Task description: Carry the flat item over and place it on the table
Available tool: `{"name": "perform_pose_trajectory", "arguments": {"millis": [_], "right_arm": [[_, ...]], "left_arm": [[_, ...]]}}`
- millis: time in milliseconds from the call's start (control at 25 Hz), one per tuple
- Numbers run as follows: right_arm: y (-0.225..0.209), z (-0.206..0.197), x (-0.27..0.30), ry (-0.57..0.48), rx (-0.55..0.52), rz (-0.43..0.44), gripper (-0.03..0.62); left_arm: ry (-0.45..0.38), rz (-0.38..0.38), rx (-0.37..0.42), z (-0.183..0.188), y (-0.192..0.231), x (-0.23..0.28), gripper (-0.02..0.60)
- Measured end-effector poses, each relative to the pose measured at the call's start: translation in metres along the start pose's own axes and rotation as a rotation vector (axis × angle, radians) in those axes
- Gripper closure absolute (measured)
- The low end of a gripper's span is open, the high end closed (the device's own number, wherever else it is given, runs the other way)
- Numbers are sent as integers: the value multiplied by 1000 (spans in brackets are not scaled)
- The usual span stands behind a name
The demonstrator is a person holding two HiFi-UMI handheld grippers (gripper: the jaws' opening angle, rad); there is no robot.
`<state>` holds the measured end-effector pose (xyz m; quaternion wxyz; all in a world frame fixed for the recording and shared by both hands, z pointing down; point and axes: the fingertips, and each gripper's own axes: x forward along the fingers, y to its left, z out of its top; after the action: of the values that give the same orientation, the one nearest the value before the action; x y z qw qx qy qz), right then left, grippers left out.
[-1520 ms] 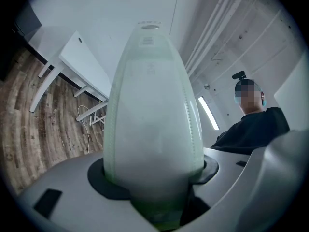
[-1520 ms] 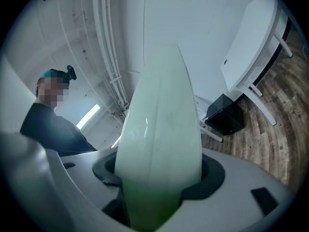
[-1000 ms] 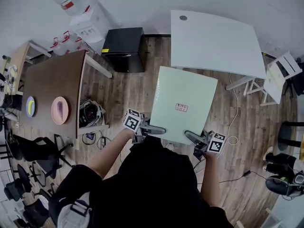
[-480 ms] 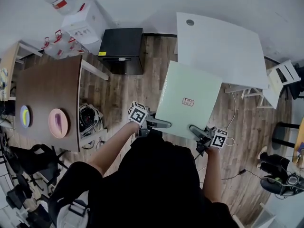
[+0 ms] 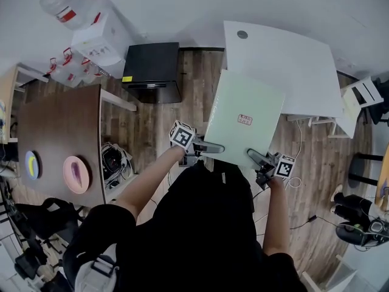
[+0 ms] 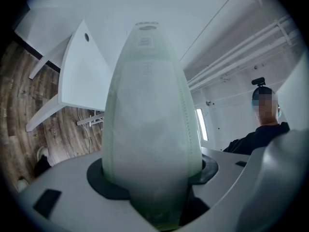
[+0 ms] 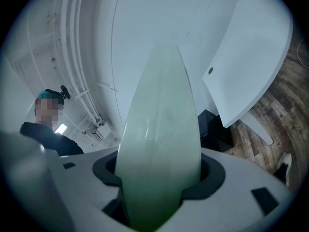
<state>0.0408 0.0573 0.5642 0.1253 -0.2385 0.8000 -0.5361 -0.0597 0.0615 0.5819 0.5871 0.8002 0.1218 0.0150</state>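
A pale green flat board (image 5: 243,117) with a small red label is held level above the wooden floor. My left gripper (image 5: 213,148) is shut on its near edge at the left. The right gripper (image 5: 256,158) is shut on the same edge at the right. The board's far edge reaches the near edge of the white table (image 5: 279,56). In the left gripper view the board's edge (image 6: 145,129) stands between the jaws, with the white table (image 6: 79,69) beyond. The right gripper view shows the same board (image 7: 159,144) clamped, and the table (image 7: 253,57) at the right.
A black cabinet (image 5: 152,72) stands left of the white table. A brown table (image 5: 58,139) with a pink plate (image 5: 76,174) is at the left. A tangle of cables (image 5: 112,157) lies beside it. A white chair (image 5: 358,96) stands at the right.
Both grippers have carried the board forward toward the white table. Its far edge, short of the table a second ago, now overlaps the table's near edge. Both grips are unchanged.
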Motion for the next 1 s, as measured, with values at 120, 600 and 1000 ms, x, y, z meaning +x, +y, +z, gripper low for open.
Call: {"name": "perform_pose_trajectory", "arguments": {"millis": [120,600,1000], "right_arm": [[-19,22,5,-1,14,8,289],[-125,102,25,61,101,23,287],[-210,130,35,123,232,-1,287]], "left_arm": [[-9,16,-2,24,17,4,281],[-65,128,-72,109,114,19,281],[-114,183,-328,130,192,26,279]]}}
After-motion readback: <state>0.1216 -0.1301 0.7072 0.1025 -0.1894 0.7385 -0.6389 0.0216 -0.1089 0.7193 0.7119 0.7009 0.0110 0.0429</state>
